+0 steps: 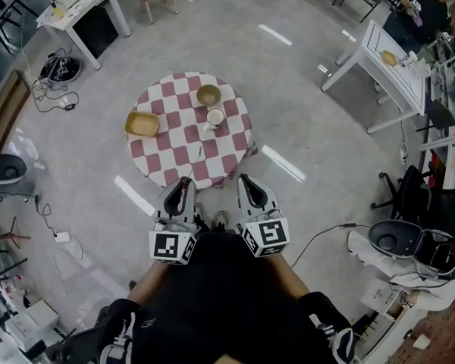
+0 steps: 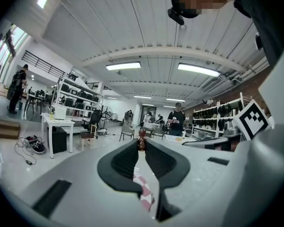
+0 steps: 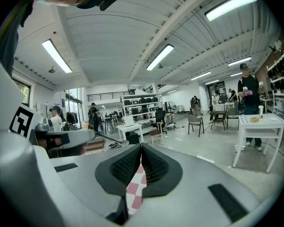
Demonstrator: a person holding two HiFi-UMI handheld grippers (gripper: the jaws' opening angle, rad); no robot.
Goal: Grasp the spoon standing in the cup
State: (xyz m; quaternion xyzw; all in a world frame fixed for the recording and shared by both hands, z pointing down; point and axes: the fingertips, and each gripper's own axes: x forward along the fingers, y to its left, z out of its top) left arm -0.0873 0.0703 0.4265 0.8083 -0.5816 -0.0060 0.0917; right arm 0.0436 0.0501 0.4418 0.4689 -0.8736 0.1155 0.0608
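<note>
The left tool [image 1: 183,182] is held before the checkered tabletop [image 1: 174,158], its jaws barely parted and empty. Farther off, well apart from both tools, the spoon [image 1: 208,126] is seen standing in the cup [image 1: 215,116]. The right tool [image 1: 245,179] is clenched on nothing

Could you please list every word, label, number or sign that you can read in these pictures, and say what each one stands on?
No readable words or numbers anywhere.
Left marker cube: a black-and-white square pattern, no letters.
Right marker cube: the same kind of pattern, no letters.
Background shelves: any print is too small to read.
</note>
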